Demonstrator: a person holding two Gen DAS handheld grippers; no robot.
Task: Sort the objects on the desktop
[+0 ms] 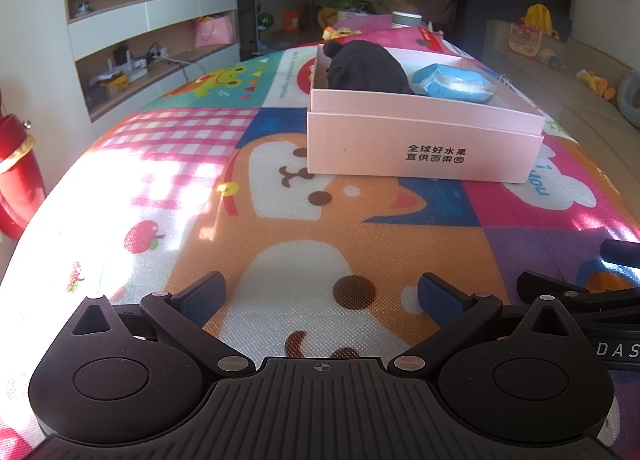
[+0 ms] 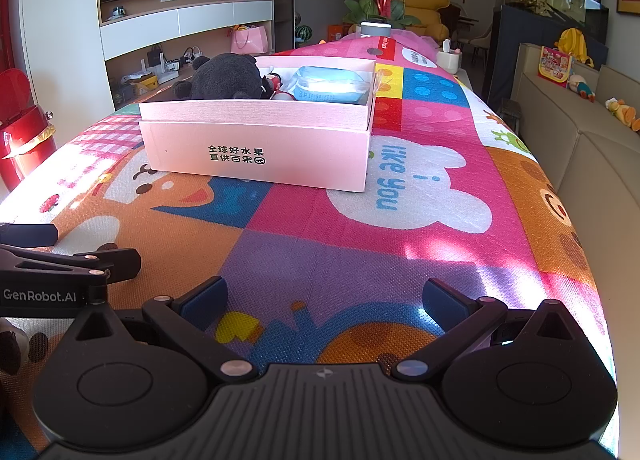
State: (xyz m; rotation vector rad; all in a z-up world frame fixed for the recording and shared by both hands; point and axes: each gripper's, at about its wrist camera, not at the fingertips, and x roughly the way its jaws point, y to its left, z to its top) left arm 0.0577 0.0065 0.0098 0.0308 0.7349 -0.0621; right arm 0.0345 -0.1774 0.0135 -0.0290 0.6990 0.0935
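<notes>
In your left wrist view, your left gripper (image 1: 320,292) has its fingers spread and empty above the table (image 1: 160,188); the pink cardboard box (image 1: 424,140) sits ahead and to the right, well apart, long side facing you. A fuzzy black plush toy (image 1: 364,68) and a crinkly blue packet (image 1: 452,84) lie inside. In your right wrist view, your right gripper (image 2: 324,296) is spread and empty too, the box ahead-left; neither hand looks clearly nearer

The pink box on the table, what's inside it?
Inside the pink box lie a black plush toy and a blue packet. Something small and red sits between them, mostly covered. The box's floor is hidden.
</notes>
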